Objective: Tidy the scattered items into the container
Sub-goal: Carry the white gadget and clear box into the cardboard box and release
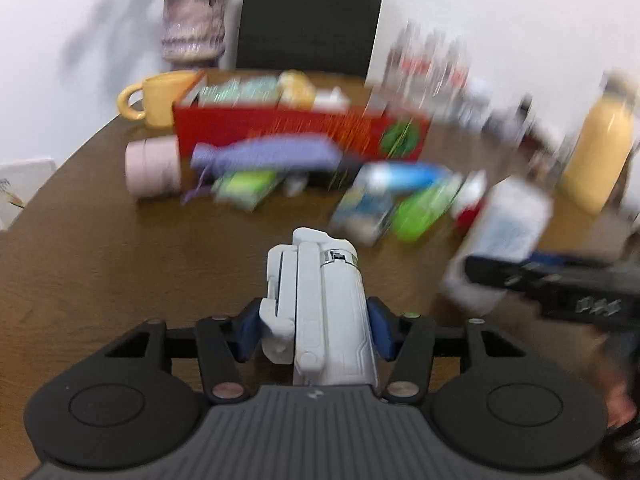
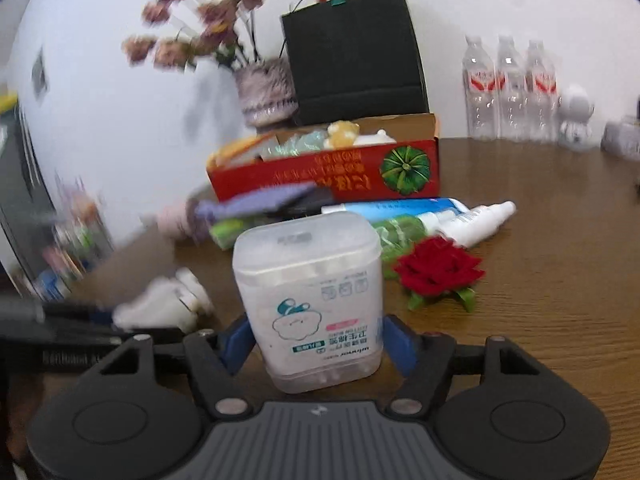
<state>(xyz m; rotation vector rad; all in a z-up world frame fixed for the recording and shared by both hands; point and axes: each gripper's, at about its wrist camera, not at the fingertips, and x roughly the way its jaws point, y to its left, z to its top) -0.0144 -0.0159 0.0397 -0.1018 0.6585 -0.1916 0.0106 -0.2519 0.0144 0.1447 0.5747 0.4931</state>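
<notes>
Over the wooden table (image 2: 540, 320), only the right view shows its gripper (image 2: 316, 336) pinching a cotton-swab box (image 2: 308, 300).

Illumination bright, even, diffuse; source not determinable. Soft grey shadows of the flowers (image 2: 196, 36) fall on the white wall (image 1: 500, 20). Left wrist view: heavy motion blur across the far table (image 1: 100, 248) items, severe toward the right edge; gripper body sharp. Right wrist view: blur concentrated at left edge; centre legible. Both views show fisheye curvature and dark corner vignetting.
</notes>
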